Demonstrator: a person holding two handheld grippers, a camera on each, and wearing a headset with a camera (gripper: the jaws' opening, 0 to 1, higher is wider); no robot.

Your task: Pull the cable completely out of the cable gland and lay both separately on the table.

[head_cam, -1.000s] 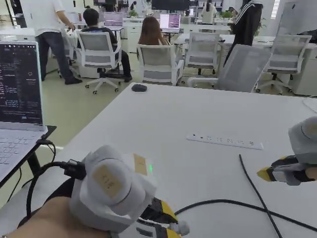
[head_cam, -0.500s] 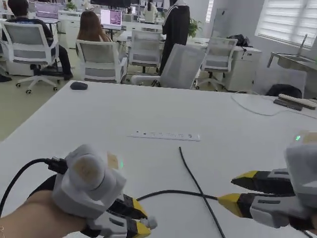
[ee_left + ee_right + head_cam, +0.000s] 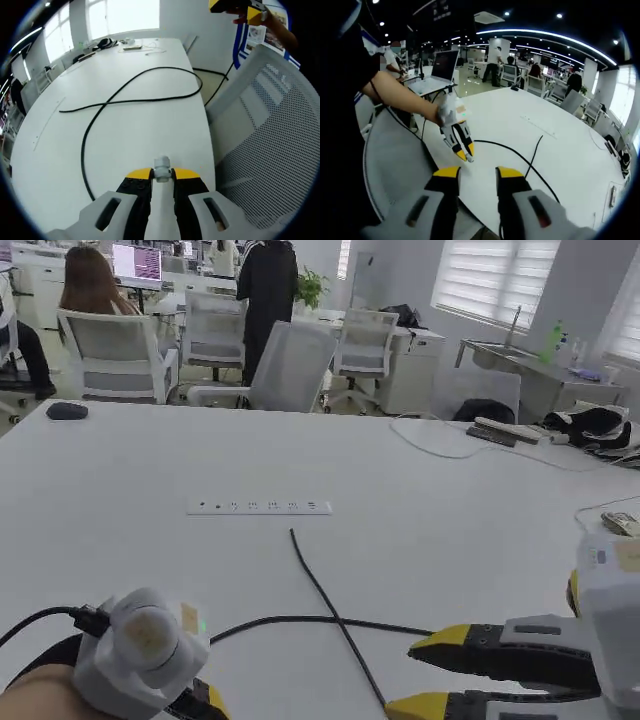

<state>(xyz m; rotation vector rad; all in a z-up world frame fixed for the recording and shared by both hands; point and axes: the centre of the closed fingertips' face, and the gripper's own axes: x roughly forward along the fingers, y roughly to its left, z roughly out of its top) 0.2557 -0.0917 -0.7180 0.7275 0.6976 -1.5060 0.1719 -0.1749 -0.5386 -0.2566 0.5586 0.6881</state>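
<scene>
The left gripper (image 3: pixel 161 174) pinches what looks like the gland (image 3: pixel 161 163); the cable (image 3: pixel 131 100) lies loose on the table (image 3: pixel 150 135). The right gripper's (image 3: pixel 476 173) 2 jaws stand apart, empty. Set the gland down clear of the cable.

Thin round rubber cable (image 3: pixel 316 580): plain black. Flat laminate table (image 3: pixel 450 530): plain white. Small plastic cable gland (image 3: pixel 161 167): light grey. Left gripper (image 3: pixel 161 175) and right gripper (image 3: pixel 479 175): yellow tips, black jaws, pale grey bodies. Slim power strip (image 3: pixel 258 507): white.
</scene>
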